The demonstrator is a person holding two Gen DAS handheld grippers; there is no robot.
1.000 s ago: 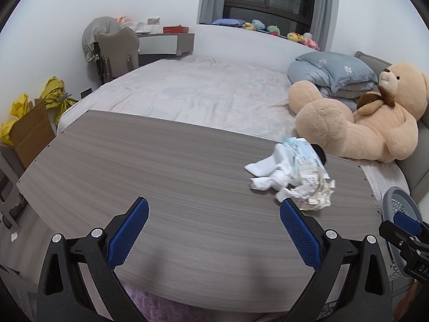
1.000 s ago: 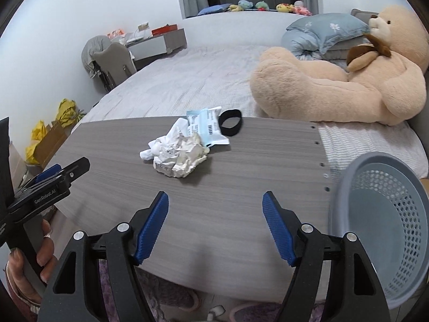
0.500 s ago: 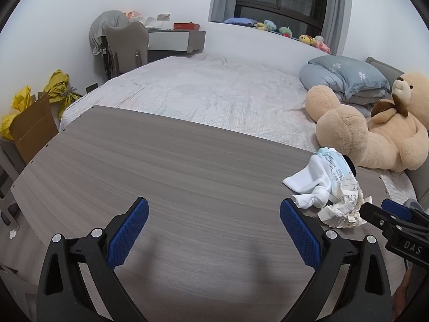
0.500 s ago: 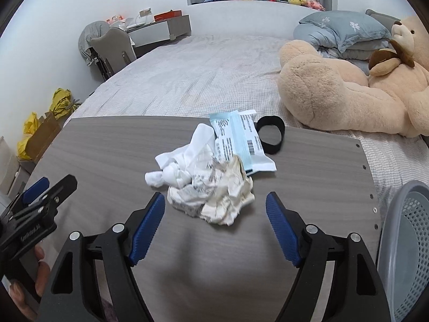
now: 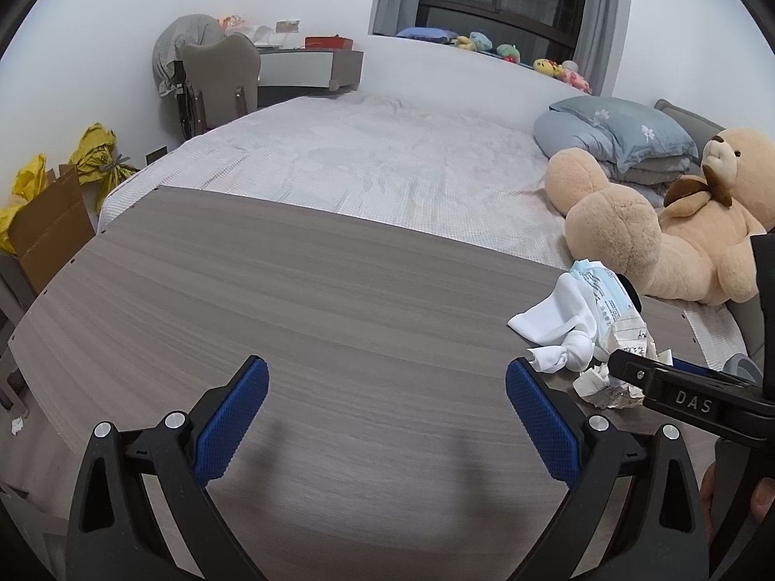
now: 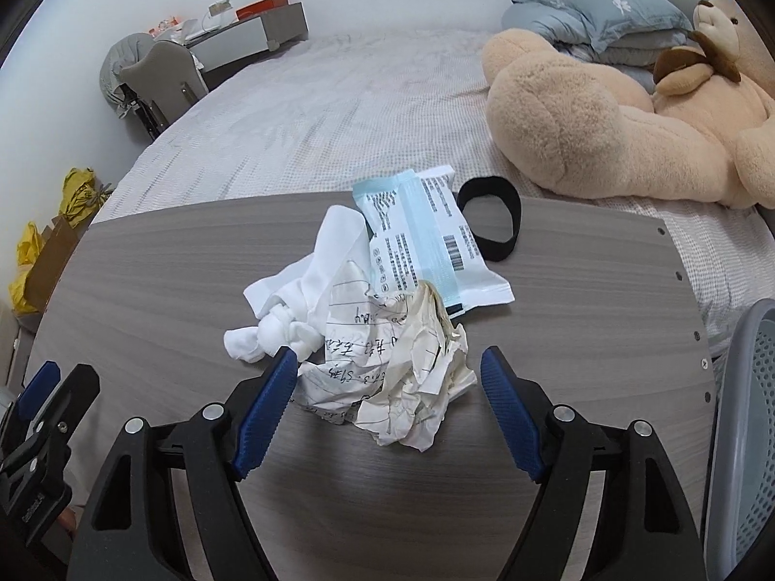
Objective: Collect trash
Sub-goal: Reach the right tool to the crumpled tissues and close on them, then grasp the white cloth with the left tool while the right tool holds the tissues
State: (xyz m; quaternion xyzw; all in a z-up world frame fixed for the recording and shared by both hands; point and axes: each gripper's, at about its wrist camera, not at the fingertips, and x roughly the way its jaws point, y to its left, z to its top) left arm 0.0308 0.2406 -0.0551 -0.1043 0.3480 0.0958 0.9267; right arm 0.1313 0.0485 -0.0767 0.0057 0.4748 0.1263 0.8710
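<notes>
Right gripper (image 6: 387,382) is spread wide over the table (image 6: 581,290), blue pads either side of the crumpled paper (image 6: 402,363), nothing pinched. Left gripper (image 5: 385,394) is also spread wide, holding nothing, over bare wood well to the left of the trash pile.

Largest to smallest, all relative to the table:
- Bed (image 6: 339,111) runs along the table's far edge, with a big tan teddy bear (image 6: 605,126) at the far right, lying against blue-grey pillows (image 6: 596,9).
- Grey perforated basket (image 6: 746,435) sits off the table's right edge; only part of the wall is in view, contents can't be seen.
- Cardboard box (image 5: 48,232) sits off the table's left end, yellow bags (image 5: 97,160) beside it; inside not visible.
- Trash pile lies on the table's right-centre: crumpled paper nearest, lined sheet with handwriting, yellowed in places.
- White cloth (image 6: 300,310), knotted at one end, touches the paper's left side.
- Light-blue and white wrapper (image 6: 426,237) with barcode lies flat behind the paper, overlapped by it.
- Black band (image 6: 489,222), a closed loop, lies just right of the wrapper near the table's far edge.
</notes>
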